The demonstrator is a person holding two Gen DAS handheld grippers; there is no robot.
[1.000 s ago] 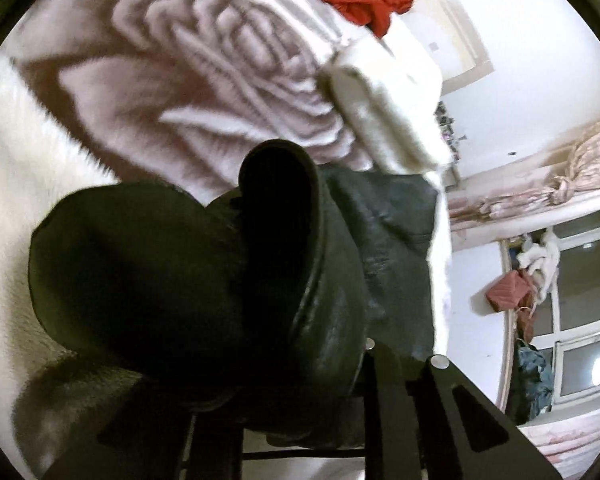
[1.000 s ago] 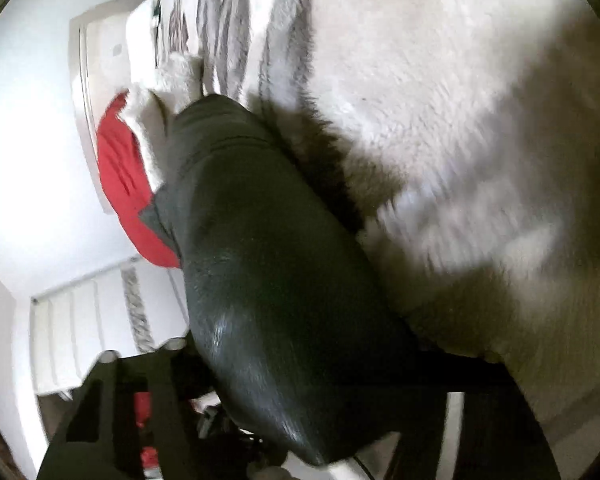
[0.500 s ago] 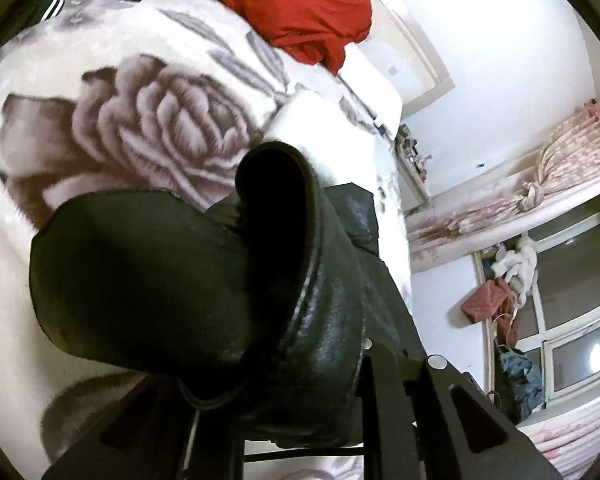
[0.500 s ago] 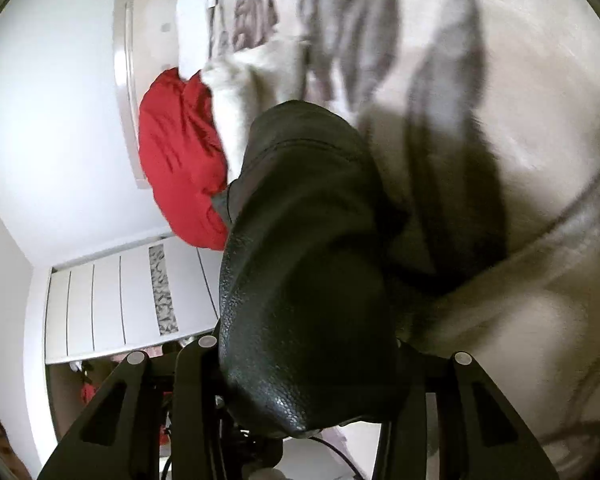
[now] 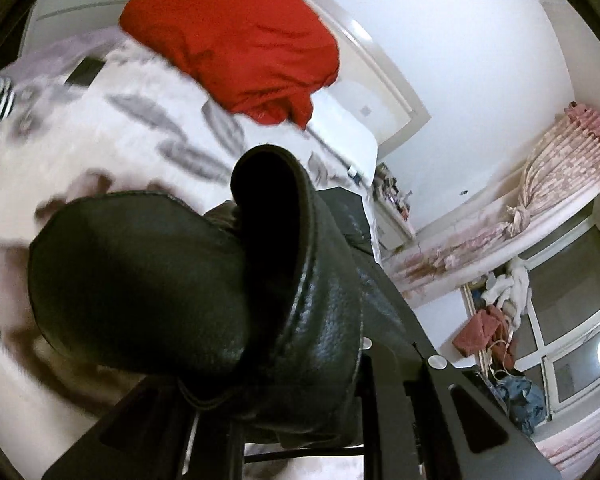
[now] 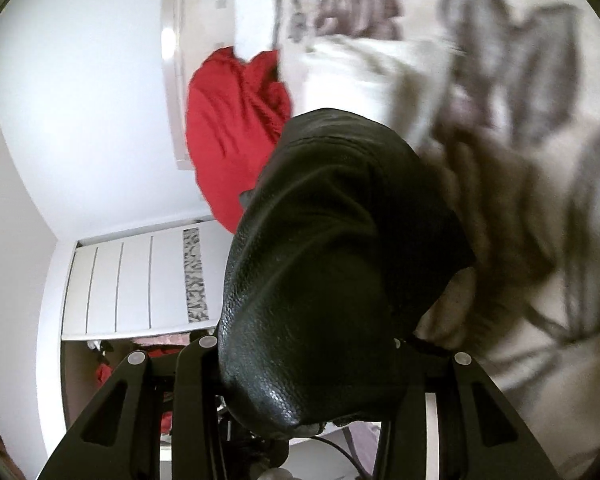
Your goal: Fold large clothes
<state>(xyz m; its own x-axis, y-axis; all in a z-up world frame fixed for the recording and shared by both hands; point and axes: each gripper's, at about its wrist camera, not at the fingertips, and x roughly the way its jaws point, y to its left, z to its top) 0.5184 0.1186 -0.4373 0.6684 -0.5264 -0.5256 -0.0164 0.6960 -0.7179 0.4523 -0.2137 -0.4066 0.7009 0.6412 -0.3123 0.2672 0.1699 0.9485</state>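
Note:
A black leather garment (image 5: 172,292) fills the middle of the left wrist view, bunched between the fingers of my left gripper (image 5: 284,412), which is shut on it and holds it above the bed. In the right wrist view the same black leather garment (image 6: 324,272) hangs bunched from my right gripper (image 6: 300,392), which is shut on it. The fingertips of both grippers are hidden by the leather. A white fleece blanket with grey flower print (image 5: 112,132) lies below; it also shows in the right wrist view (image 6: 520,184).
A red cloth pile (image 5: 240,36) lies at the head of the bed by a white headboard (image 5: 384,80); it shows in the right wrist view too (image 6: 232,132). A white wardrobe (image 6: 132,284), pink curtains (image 5: 548,172) and a window with clutter (image 5: 572,344) stand beyond.
Both grippers have lifted and tilted up with the garment. The blanket has dropped lower in view and the red pile, walls and wardrobe have come into view.

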